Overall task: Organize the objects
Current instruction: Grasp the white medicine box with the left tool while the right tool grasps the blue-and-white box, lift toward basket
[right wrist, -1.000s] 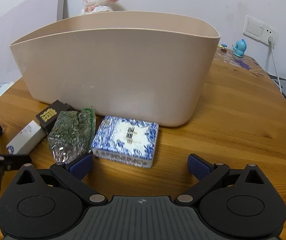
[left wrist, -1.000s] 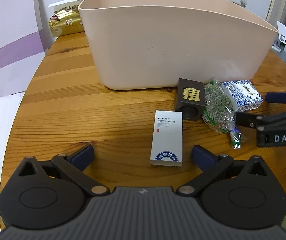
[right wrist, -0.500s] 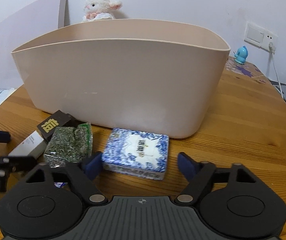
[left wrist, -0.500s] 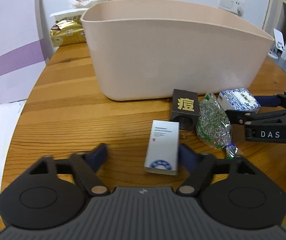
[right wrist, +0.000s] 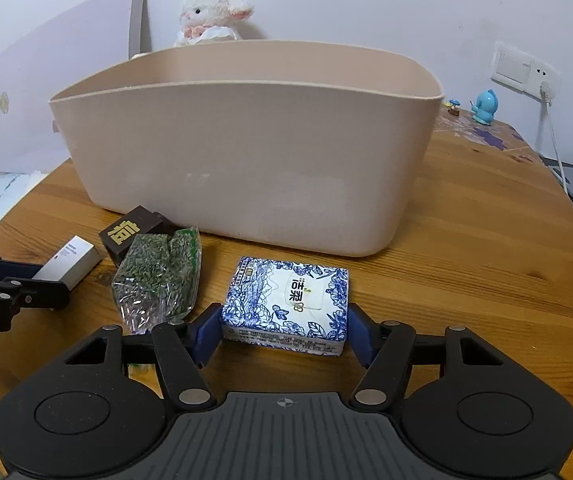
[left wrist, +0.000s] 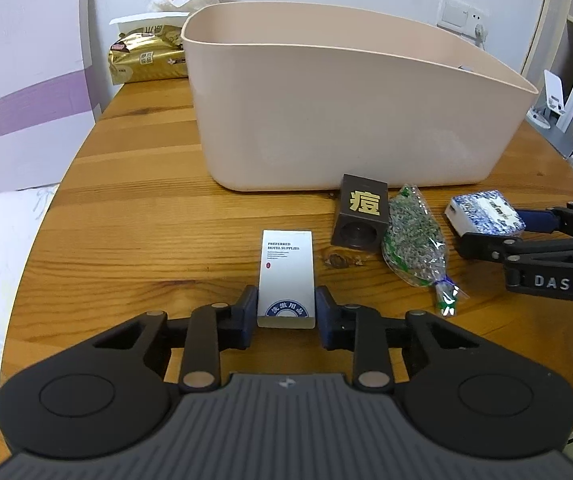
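My left gripper [left wrist: 286, 312] is black with dark blue pads, and so is my right gripper [right wrist: 284, 334]. The slim box [left wrist: 286, 278] is white with a blue round emblem. The tissue pack [right wrist: 288, 304] is white with blue floral print. The small box [left wrist: 360, 218] is dark brown with a gold character. The bag [left wrist: 414, 240] is clear, filled with grey-green bits. The tub [left wrist: 346, 120] is plain beige; the desk [left wrist: 146, 220] is honey-coloured, grained wood.

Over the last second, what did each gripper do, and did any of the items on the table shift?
Both grippers advanced and closed. The left gripper now clamps the near end of the white hotel-supplies box; the right gripper now grips the blue-and-white tissue pack. Both items still sit on the table. The dark brown box, the bag of green leaves and the beige tub stayed put.
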`<state>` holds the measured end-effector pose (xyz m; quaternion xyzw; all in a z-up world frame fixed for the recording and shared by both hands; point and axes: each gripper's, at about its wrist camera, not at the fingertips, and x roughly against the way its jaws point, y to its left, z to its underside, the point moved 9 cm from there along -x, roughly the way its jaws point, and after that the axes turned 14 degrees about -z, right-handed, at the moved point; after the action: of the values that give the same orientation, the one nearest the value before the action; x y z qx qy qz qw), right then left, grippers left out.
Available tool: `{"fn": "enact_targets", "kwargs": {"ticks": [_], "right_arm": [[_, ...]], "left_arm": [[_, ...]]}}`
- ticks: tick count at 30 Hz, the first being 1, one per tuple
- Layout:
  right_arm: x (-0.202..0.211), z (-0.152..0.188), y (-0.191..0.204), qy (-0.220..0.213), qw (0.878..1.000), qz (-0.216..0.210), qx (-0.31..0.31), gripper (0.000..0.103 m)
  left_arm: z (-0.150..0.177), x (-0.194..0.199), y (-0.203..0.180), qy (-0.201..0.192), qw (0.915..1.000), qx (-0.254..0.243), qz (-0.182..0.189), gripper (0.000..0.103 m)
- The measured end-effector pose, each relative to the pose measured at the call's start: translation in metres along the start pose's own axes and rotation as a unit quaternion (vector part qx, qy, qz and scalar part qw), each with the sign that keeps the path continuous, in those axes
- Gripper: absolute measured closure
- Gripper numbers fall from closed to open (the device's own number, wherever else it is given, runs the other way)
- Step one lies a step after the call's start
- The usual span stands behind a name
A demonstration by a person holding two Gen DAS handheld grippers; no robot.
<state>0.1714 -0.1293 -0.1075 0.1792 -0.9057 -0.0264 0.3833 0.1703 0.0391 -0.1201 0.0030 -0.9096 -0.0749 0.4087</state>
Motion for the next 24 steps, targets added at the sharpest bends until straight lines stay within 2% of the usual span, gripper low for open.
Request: {"fn": "enact_targets", "kwargs": {"ticks": [11,24], "right_arm": [[0.047,-0.010,0.002,-0.038,0.999,-0.009,0.002,0.041],[0.098,-0.051,0.003,-0.106,0.994,-0.013,0.017,0.041]], "left_arm": [[-0.012,0.044,-0.006,-0.054,0.9983,-0.022,-0.009,0.071],[-0.052,0.088,-0.003,-0.121,0.9921,-0.029,-0.020,0.071]]}}
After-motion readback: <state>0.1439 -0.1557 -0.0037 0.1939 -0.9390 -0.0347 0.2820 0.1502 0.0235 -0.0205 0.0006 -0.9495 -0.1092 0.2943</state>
